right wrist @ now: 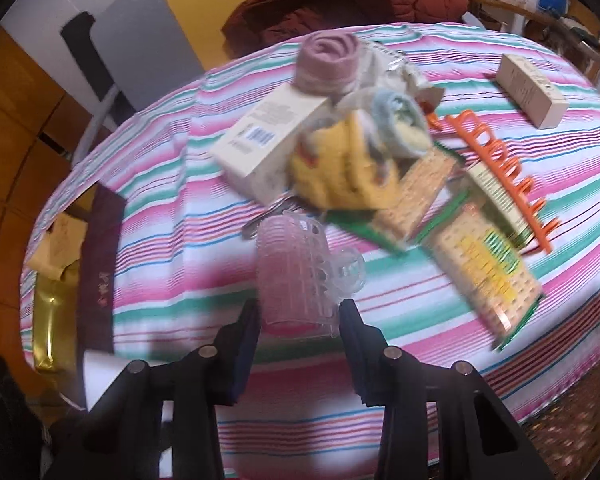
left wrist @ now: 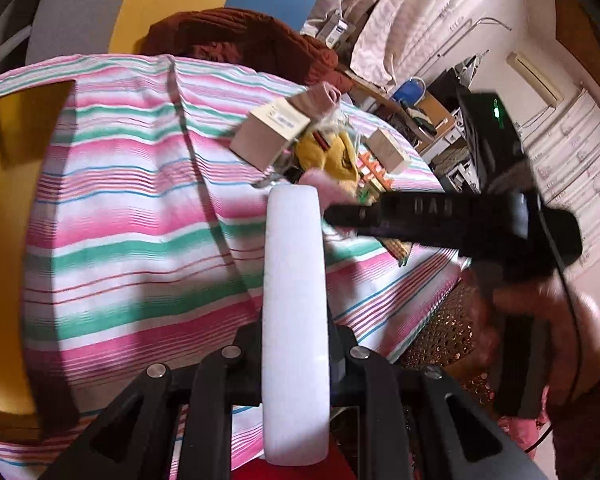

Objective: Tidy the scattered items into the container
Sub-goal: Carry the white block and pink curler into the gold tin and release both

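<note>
In the right wrist view my right gripper (right wrist: pixel 300 316) is shut on a clear pink hair claw clip (right wrist: pixel 300 268) and holds it above the striped cloth (right wrist: pixel 172 240). Behind it lies a pile: a pink rolled towel (right wrist: pixel 328 64), a cream box (right wrist: pixel 268 136), a yellow cloth (right wrist: pixel 340 172), biscuit packets (right wrist: pixel 488 276), an orange claw clip (right wrist: pixel 504 168) and a second box (right wrist: pixel 532 88). In the left wrist view my left gripper (left wrist: pixel 294 320) is shut on a long white bar (left wrist: pixel 292 300). The right gripper's black body (left wrist: pixel 460 220) reaches in from the right over the pile (left wrist: pixel 332 156).
A gold and dark maroon box (right wrist: pixel 76 280) sits at the cloth's left edge. A rust-red jacket (right wrist: pixel 340 0) lies beyond the table. A brown dotted carpet (left wrist: pixel 440 340) shows below the table edge. Cluttered shelves (left wrist: pixel 420 108) stand at the far right.
</note>
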`<state>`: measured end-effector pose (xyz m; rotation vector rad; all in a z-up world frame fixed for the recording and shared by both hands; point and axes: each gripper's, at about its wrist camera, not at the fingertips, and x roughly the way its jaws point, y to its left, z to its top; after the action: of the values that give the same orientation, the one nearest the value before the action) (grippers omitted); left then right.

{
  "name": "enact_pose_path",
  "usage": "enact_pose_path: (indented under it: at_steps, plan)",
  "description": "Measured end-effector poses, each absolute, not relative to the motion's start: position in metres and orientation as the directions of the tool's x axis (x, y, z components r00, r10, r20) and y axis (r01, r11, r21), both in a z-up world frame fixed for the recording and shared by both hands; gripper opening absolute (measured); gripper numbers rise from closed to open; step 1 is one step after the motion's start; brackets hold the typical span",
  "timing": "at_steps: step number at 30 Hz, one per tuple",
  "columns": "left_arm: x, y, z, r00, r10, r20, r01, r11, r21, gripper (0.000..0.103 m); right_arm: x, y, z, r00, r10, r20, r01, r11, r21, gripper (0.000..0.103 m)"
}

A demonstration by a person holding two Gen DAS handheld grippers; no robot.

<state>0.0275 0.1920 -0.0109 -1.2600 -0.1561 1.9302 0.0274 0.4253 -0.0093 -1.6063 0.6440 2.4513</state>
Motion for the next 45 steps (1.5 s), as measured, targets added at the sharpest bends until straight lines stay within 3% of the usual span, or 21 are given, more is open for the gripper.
enact_pose_path:
  at_steps: [12, 22, 30, 45]
  plan:
    - [-0.003, 0.112, 0.021, -0.313, 0.673, -0.671, -0.470, -0.723, -0.506, 0.018, 0.014, 0.358, 0.016, -0.538, -0.256, -0.803, -0.216, -0.879, 0.425, 0.041]
    - [-0.053, 0.033, 0.023, -0.462, 0.540, -0.703, -0.306, -0.841, -0.446, 0.018, -0.057, 0.246, 0.042, -0.540, -0.393, -0.744, -0.009, -0.881, 0.472, 0.041]
    - [-0.098, -0.005, -0.013, -0.413, 0.426, -0.805, -0.191, -0.905, -0.380, 0.018, -0.127, 0.177, 0.014, -0.472, -0.364, -0.803, 0.016, -0.914, 0.405, 0.041]
    - [-0.127, -0.043, -0.042, -0.376, 0.306, -0.875, -0.079, -0.951, -0.298, 0.018, -0.174, 0.168, -0.027, -0.437, -0.276, -0.856, -0.072, -0.938, 0.339, 0.043]
